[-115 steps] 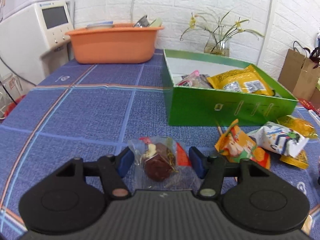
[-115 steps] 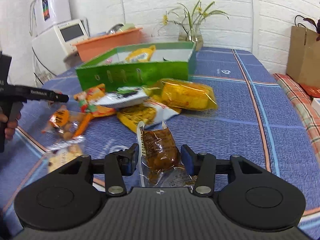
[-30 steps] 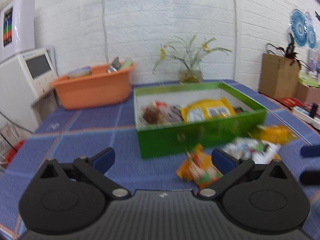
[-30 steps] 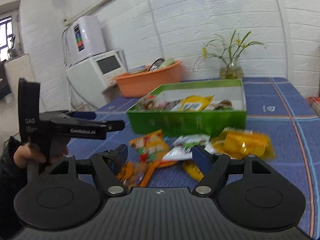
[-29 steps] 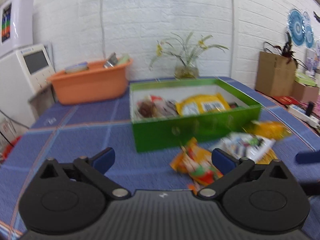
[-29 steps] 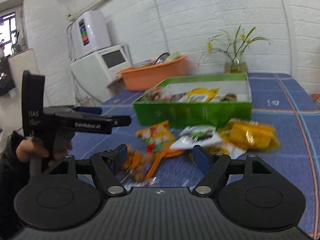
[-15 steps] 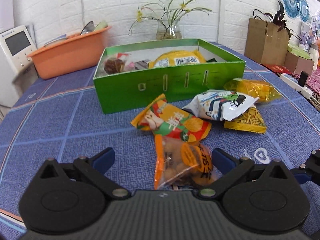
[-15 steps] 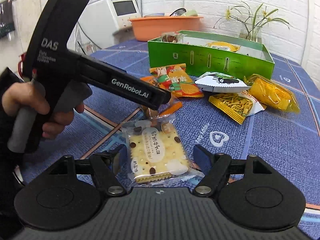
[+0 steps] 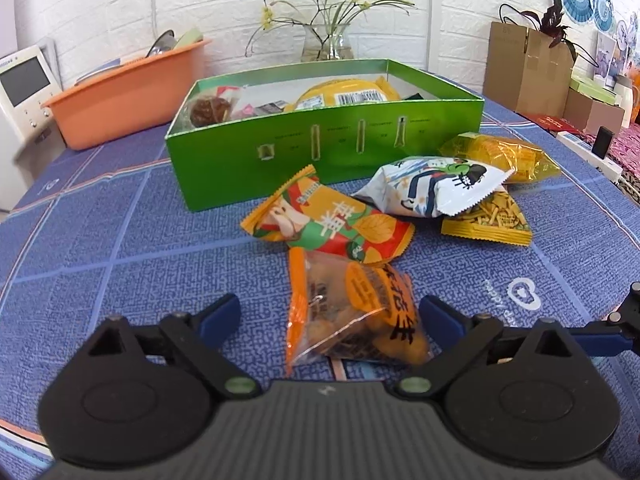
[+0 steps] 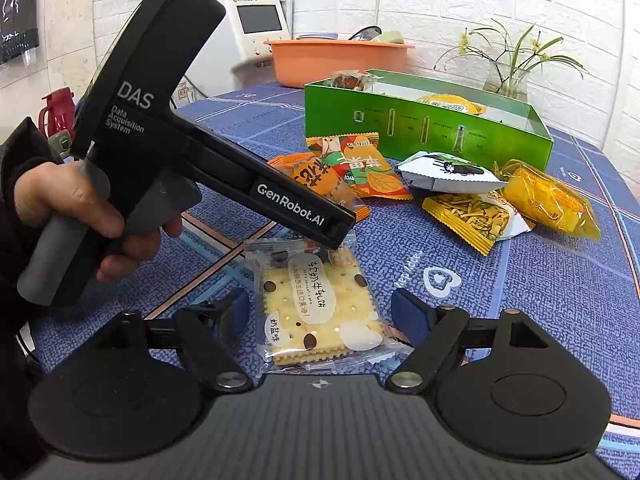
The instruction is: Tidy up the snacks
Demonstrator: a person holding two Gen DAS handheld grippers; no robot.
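Observation:
My left gripper is open, its fingers either side of a clear orange packet of nuts lying on the blue tablecloth. My right gripper is open around a cracker packet on the cloth. The left gripper's body crosses the right wrist view just above that packet. A green box behind holds several snacks. Loose packets lie in front of it: an orange-green one, a white one, a yellow stick-snack one and a yellow bag.
An orange basin and a white appliance stand at the back left. A glass vase with flowers is behind the box. Paper bags and boxes sit at the right. A red kettle is off the table's left.
Both grippers let go of earlier snacks at the box, swung back and came down low. The left one now straddles the nut packet, the right one the cracker packet.

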